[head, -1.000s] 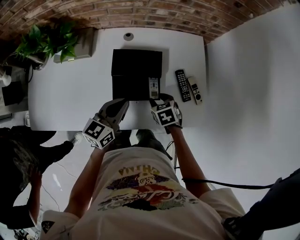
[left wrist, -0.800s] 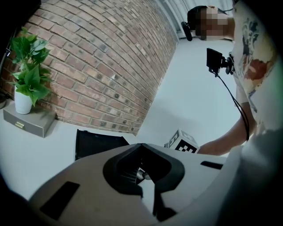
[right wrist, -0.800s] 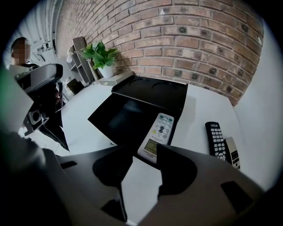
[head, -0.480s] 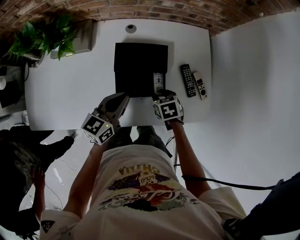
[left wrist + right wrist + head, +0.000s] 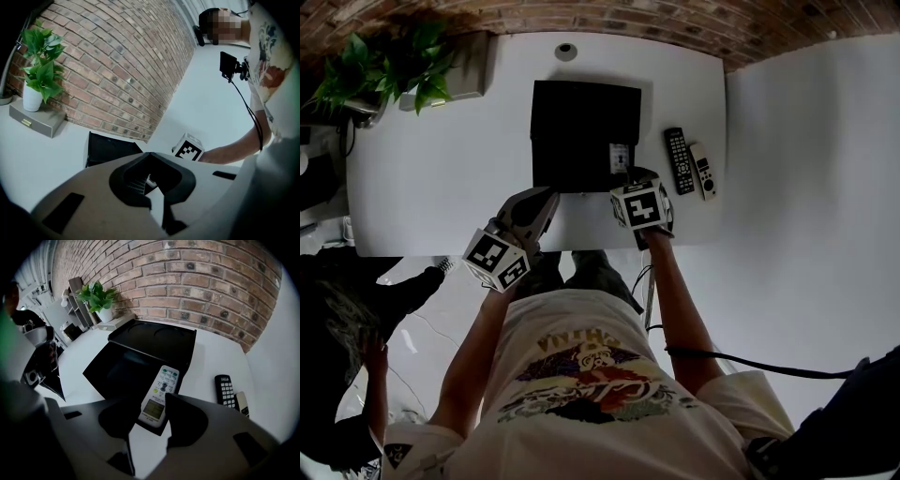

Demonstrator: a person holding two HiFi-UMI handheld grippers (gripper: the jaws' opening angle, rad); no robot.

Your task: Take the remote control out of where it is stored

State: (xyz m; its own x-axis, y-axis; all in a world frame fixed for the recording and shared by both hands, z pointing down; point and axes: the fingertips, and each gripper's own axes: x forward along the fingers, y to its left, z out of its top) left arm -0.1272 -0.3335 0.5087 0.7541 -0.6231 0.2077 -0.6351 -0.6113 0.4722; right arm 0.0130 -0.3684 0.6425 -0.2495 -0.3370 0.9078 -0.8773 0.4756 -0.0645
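Jaws of the right gripper (image 5: 152, 417) are clamped on the near end of the white remote control (image 5: 159, 397). It lies in the front right corner of the open black box (image 5: 136, 357), just beside the box's right wall, and we see the lid (image 5: 154, 333) laid open behind. On the white table (image 5: 441, 169) to the right of the box, a black remote (image 5: 677, 159) and a slim pale remote (image 5: 702, 171) lie side by side, apart from the box. Our left gripper (image 5: 546, 195) hangs near the box's front left corner, jaws slightly apart with nothing between them. A potted plant (image 5: 389, 70) stands at the far left by the brick wall (image 5: 609, 14).
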